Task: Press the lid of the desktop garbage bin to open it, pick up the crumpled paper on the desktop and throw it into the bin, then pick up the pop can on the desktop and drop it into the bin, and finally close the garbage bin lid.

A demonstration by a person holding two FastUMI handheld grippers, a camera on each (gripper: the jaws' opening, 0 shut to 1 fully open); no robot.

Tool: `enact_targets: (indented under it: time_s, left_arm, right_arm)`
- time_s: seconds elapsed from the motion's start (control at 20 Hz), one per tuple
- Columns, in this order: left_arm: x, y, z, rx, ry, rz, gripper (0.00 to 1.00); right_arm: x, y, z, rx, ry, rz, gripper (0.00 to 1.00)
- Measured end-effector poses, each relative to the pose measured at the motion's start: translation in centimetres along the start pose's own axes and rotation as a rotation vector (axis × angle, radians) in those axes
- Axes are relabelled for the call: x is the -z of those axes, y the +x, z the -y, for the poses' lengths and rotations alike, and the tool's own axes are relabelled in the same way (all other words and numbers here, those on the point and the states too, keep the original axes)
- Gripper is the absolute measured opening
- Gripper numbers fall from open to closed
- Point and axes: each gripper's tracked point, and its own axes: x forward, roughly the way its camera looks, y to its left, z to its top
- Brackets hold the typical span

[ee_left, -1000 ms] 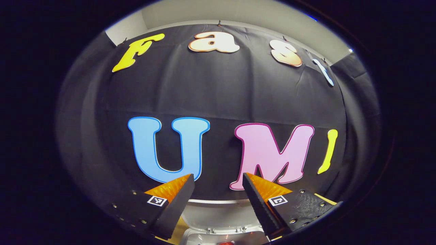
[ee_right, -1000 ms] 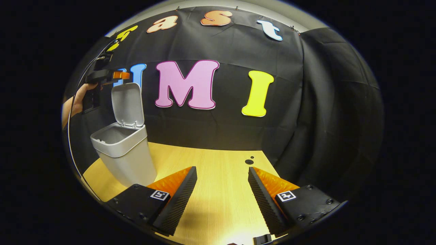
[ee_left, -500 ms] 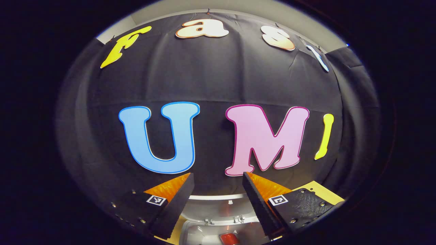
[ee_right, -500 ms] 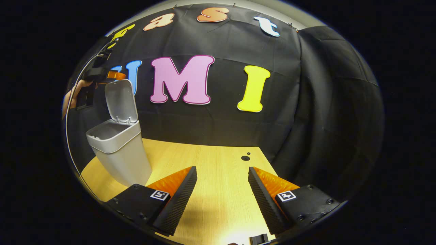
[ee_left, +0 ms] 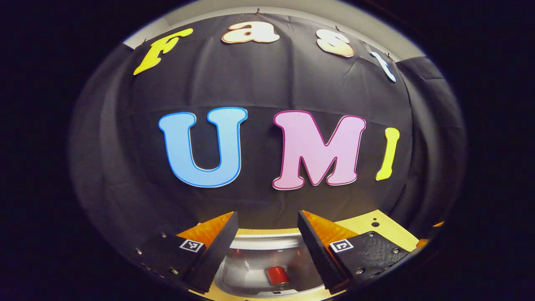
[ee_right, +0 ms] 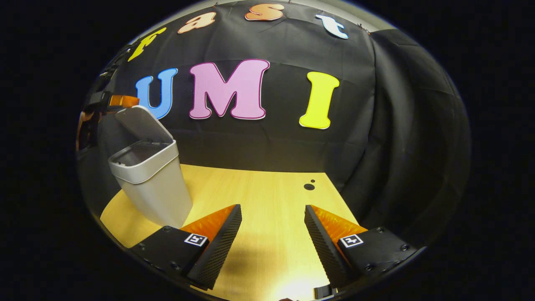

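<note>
The grey desktop bin (ee_right: pixel 154 192) stands at the left of the wooden table (ee_right: pixel 267 196). Its lid (ee_right: pixel 140 125) leans at a slant over the opening, roughly halfway down. My left gripper (ee_right: pixel 121 100) sits at the lid's raised edge, held by a hand (ee_right: pixel 81 125). In the left gripper view, that gripper (ee_left: pixel 266 215) is open, with the lid's pale edge (ee_left: pixel 267 241) just below its fingers. Lower down, a red pop can (ee_left: pixel 276 274) lies inside the bin. My right gripper (ee_right: pixel 273 207) hovers open over bare table, right of the bin, holding nothing.
Black cloth walls close off the table at the back and on the right. Two small dark holes (ee_right: pixel 309 186) mark the tabletop near its far right corner. Bare wood stretches between the bin and the right wall.
The lid has swung from upright to a slant over the opening, and my left gripper has come down with it. The right gripper has barely moved.
</note>
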Motion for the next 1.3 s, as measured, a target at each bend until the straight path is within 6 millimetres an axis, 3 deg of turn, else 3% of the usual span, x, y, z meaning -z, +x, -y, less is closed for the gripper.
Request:
enact_targets:
  time_s: [0.2, 0.45, 1.0, 1.3]
  left_arm:
    - [6.0, -1.0, 0.4, -0.004, -0.019, -0.106, 0.94]
    - [10.5, -1.9, 0.6, -0.008, -0.010, -0.150, 0.94]
    - [12.0, -2.4, 1.0, -0.003, 0.050, -0.054, 0.95]
    - [12.0, -2.2, 1.0, 0.022, 0.037, -0.012, 0.96]
  right_arm:
    - [-0.4, 0.1, -0.4, -0.008, 0.029, 0.005, 0.98]
    - [-0.2, -0.4, -0.6, -0.008, 0.019, 0.009, 0.98]
    - [-0.4, -0.6, -0.6, -0.013, 0.025, 0.007, 0.98]
    - [1.0, -1.0, -1.3, -0.025, 0.012, -0.018, 0.98]
